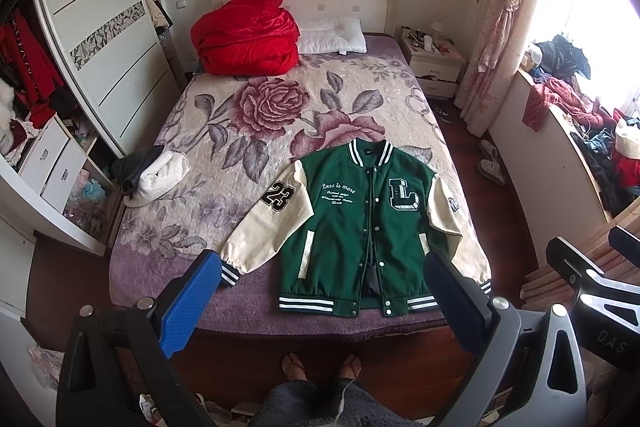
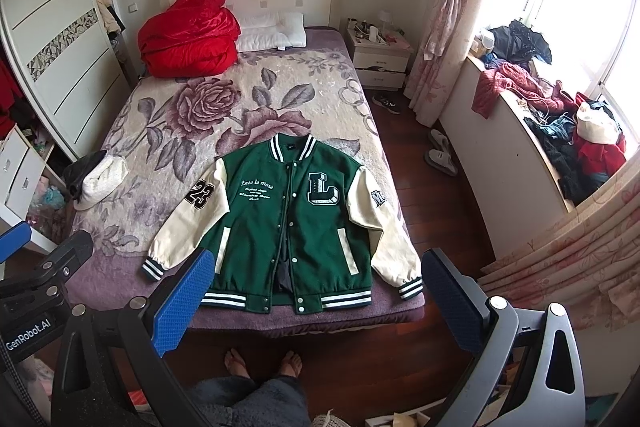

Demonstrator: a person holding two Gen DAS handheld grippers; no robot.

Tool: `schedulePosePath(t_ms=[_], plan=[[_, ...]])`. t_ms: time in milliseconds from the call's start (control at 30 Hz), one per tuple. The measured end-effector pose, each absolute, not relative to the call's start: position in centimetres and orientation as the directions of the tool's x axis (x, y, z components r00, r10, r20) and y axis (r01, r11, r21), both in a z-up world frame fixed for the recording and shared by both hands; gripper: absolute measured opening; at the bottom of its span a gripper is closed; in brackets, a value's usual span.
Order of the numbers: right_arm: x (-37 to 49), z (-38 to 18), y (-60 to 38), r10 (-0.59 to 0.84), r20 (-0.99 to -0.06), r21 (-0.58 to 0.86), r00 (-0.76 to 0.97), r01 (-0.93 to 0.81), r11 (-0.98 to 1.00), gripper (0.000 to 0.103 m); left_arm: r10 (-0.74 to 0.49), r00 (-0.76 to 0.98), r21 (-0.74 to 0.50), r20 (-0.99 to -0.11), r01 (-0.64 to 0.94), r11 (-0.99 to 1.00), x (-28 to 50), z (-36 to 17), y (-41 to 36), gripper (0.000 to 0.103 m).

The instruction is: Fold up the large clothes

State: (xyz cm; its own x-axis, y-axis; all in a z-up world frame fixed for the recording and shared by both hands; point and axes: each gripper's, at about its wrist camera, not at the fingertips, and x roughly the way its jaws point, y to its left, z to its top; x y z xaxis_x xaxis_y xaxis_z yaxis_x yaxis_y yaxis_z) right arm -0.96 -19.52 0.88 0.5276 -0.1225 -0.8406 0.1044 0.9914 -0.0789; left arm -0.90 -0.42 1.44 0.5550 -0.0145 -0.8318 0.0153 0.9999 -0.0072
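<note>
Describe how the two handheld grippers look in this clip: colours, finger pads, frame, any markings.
Both match: the left gripper and right gripper each have two flat fingers faced with blue textured pads, black inner brackets, silver pivot bolts and grey cut-out frame arms. The left one's body reads "GenRobot.AI" in the right wrist view; the right one's shows "DAS". No cables visible.

Green varsity jacket (image 1: 352,223) laid flat at the foot of the bed (image 1: 256,131).

The jacket is spread front side up, collar toward the headboard and striped hem at the bed's foot edge, nearer the window-side edge. The body is green with cream sleeves; an "L" patch and white script are seen on the chest, a "23" patch on one sleeve. The snap front is partly undone below. Both sleeves are angled outward, striped cuffs near the foot edge.
</note>
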Motion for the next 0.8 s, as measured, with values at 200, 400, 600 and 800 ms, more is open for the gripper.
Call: schedulePosePath(t_ms=[200,400,600,800], plan=[[-1.00,0.95,-19.44,-0.122,-0.841,-0.079,0.527,0.104,0.991,0.103,-0.014,0.559,-0.009,-0.829,0.012,1.000,-0.81,1.41,-0.34,0.103],[-1.04,1.03,-19.31,-0.119,-0.840,-0.076,0.530,0.103,0.992,0.103,-0.014,0.561,-0.010,-0.828,0.010,1.000,-0.65,1.57,-0.21,0.103],[-1.02,0.97,-19.14,-0.122,-0.839,-0.079,0.530,0.102,0.992,0.103,-0.015,0.562,-0.010,-0.827,0.011,1.000,-0.70,1.54,-0.17,0.103],[-1.08,0.88,-19.13,-0.122,-0.838,-0.078,0.532,0.104,0.991,0.103,-0.016,0.564,-0.011,-0.826,0.012,1.000,-0.78,1.48,-0.15,0.103]])
